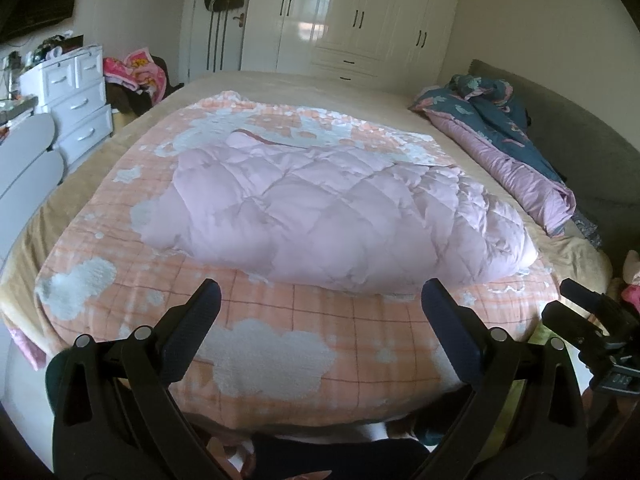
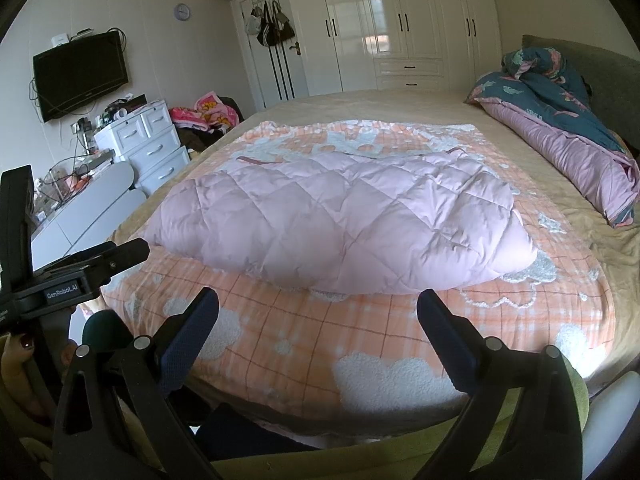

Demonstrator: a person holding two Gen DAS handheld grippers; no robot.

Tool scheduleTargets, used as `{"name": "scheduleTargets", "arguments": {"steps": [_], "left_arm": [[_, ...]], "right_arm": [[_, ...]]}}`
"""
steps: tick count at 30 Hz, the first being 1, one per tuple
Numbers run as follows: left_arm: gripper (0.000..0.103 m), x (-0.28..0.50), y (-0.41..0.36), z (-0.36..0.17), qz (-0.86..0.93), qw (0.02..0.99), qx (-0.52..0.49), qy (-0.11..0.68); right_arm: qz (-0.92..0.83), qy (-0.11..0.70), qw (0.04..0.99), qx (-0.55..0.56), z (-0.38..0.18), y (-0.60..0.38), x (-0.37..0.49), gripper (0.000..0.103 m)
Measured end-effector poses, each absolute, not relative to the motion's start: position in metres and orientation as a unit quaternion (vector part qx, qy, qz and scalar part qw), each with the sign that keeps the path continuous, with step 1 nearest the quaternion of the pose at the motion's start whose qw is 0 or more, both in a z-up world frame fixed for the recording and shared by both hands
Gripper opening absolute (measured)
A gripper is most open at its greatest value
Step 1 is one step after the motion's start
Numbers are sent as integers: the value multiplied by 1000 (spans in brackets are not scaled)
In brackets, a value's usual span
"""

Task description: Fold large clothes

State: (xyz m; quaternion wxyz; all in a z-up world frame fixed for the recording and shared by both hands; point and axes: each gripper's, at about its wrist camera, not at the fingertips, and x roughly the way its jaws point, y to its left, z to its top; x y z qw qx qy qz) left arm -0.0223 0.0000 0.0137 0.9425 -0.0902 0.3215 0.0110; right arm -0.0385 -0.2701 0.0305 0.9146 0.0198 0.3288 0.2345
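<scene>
Near edge: we see a bare strip of orange checked blanket (image 1: 280, 320) between the pink quilted coat (image 1: 328, 216) and the bed's (image 1: 256, 84) foot, wide enough for both spread grippers.
Left gripper (image 1: 320, 300): we hold it with jaws wide apart, short of the coat's hem, not touching it.
Right gripper (image 2: 318, 300): we hold it likewise, jaws apart, nothing between them.
Far side: bare beige sheet lies beyond the coat.
Right flank: a rolled teal and pink duvet (image 2: 560, 136) lies along the headboard (image 2: 592, 56), well apart from the coat.
Left flank: white drawers (image 2: 148, 140) stand beside the bed.
</scene>
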Motion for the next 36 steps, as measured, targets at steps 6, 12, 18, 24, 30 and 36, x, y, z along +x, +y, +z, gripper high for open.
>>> {"name": "scheduleTargets", "arguments": {"steps": [6, 12, 18, 24, 30, 36], "left_arm": [[94, -23, -1, 13, 14, 942, -89, 323], [94, -22, 0, 13, 15, 942, -89, 323], [94, -22, 0, 13, 19, 943, -83, 322], [94, -24, -1, 13, 18, 945, -78, 318], [94, -21, 1, 9, 8, 939, -86, 333], [94, -18, 18, -2, 21, 931, -102, 350]], "right_arm": [[234, 330, 914, 19, 30, -270, -38, 99], [234, 330, 914, 18, 30, -271, -38, 99], [234, 330, 914, 17, 30, -270, -38, 99], [233, 332, 914, 16, 28, -270, -37, 99], [228, 338, 913, 13, 22, -270, -36, 99], [185, 342, 921, 27, 18, -289, -27, 99]]}}
